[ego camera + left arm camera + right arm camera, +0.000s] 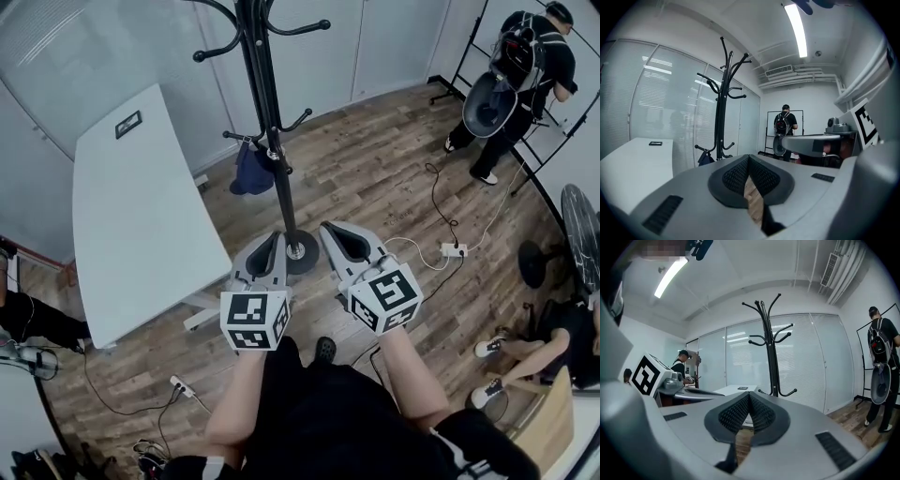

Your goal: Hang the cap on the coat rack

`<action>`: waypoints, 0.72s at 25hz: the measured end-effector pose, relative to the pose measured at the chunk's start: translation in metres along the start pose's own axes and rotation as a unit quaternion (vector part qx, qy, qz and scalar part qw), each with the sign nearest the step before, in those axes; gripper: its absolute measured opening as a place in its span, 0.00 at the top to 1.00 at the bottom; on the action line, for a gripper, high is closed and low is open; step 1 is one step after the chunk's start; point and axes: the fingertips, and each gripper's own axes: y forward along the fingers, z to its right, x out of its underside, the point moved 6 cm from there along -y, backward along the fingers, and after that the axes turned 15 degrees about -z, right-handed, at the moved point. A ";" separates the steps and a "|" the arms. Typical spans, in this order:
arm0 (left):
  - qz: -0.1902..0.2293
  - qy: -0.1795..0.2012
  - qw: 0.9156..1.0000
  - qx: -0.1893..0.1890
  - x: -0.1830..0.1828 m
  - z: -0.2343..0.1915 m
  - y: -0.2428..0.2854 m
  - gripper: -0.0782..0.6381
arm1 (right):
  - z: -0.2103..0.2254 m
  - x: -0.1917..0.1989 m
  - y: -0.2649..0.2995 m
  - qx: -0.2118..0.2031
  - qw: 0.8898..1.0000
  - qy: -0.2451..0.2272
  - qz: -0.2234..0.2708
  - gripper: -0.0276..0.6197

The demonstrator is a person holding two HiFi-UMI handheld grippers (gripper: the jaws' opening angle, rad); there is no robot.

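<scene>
Dark blue fabric cap (251,173) hangs on a low hook of the black metal coat rack (272,122), beside the pole. Both grey grippers are held side by side near the rack's round base, over the wood plank floor (375,178). Left gripper (274,236): jaws pressed together, nothing between them. Right gripper (330,230): jaws together, empty too. White worktop (131,216) stands left of the rack. Person with backpack (520,66) stands far right.

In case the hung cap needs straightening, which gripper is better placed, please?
Left, probably: the left gripper and the cap share one side of the coat rack; the right gripper is across it.
</scene>
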 end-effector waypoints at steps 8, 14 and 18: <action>0.001 0.004 1.000 -0.005 -0.005 0.004 -0.001 0.87 | -0.005 -0.011 -0.007 0.006 0.999 -0.036 0.000 0.91; -0.002 0.004 1.000 -0.005 -0.004 0.006 0.000 0.87 | -0.003 -0.010 -0.007 0.006 0.999 -0.039 -0.004 0.91; -0.005 0.001 1.000 -0.005 -0.001 0.004 0.003 0.87 | -0.002 -0.008 -0.004 0.003 0.999 -0.039 -0.005 0.91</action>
